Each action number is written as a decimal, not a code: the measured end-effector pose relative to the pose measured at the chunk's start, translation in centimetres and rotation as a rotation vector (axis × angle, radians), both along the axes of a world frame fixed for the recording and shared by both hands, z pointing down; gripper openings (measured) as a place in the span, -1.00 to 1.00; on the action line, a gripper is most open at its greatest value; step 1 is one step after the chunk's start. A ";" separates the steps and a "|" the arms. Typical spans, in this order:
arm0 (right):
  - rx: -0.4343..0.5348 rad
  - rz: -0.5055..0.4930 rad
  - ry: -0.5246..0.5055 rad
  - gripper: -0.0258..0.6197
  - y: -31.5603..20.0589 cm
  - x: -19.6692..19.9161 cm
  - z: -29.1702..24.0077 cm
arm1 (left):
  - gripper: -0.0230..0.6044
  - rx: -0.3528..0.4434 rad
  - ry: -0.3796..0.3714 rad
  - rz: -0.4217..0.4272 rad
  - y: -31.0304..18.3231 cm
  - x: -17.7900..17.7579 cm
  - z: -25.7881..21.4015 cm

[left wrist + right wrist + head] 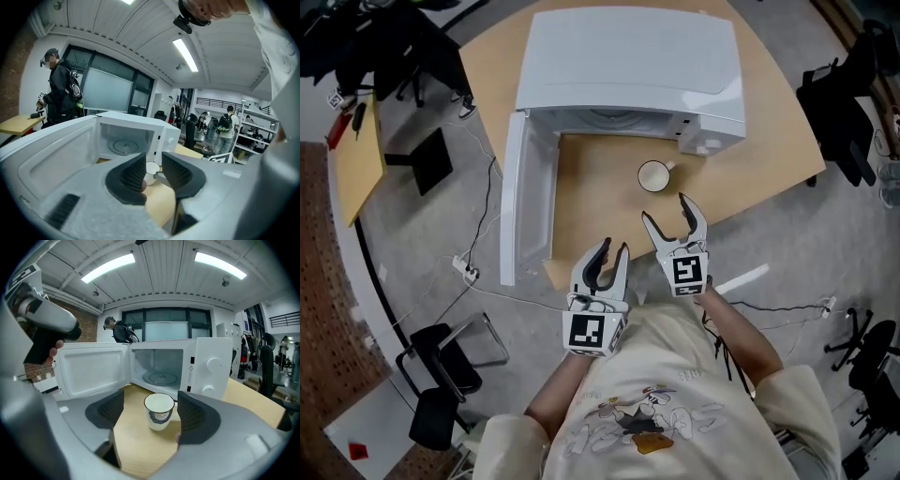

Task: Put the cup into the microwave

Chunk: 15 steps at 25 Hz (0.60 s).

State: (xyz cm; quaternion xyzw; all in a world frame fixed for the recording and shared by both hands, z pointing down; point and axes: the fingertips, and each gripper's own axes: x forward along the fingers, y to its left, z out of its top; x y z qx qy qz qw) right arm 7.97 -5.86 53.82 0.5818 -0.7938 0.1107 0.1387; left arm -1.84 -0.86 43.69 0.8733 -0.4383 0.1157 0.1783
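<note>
A white cup point(654, 175) is shown upright on the wooden desk point(591, 178), just in front of the open microwave point(628, 66), with its handle turned toward the microwave. It could be tipped or shoved away if the fingers point(193, 411) of the right gripper point(664, 206) were closed too early or driven against its side or handle. The cup is framed between those widely spread, empty fingers but a little beyond their tips, untouched, while the left gripper point(615, 245) is held further back at the desk edge, its fingers point(133, 173) parted only narrowly and holding nothing.
</note>
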 end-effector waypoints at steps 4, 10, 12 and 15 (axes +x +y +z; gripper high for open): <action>-0.030 0.004 0.005 0.19 -2.3 0.8 3.2 | -0.92 -0.001 -0.041 -0.089 -1.2 -1.4 0.6; -0.061 -0.006 0.017 0.28 -5.0 0.9 7.9 | -0.92 -0.002 -0.055 -0.111 -1.7 -2.0 0.5; -0.065 -0.006 0.018 0.29 -5.8 1.0 8.8 | -0.92 0.009 -0.027 -0.123 -1.9 -1.6 0.3; -0.065 -0.022 0.013 0.34 -6.8 0.6 9.4 | -0.92 0.007 -0.021 -0.129 -1.9 -1.3 0.6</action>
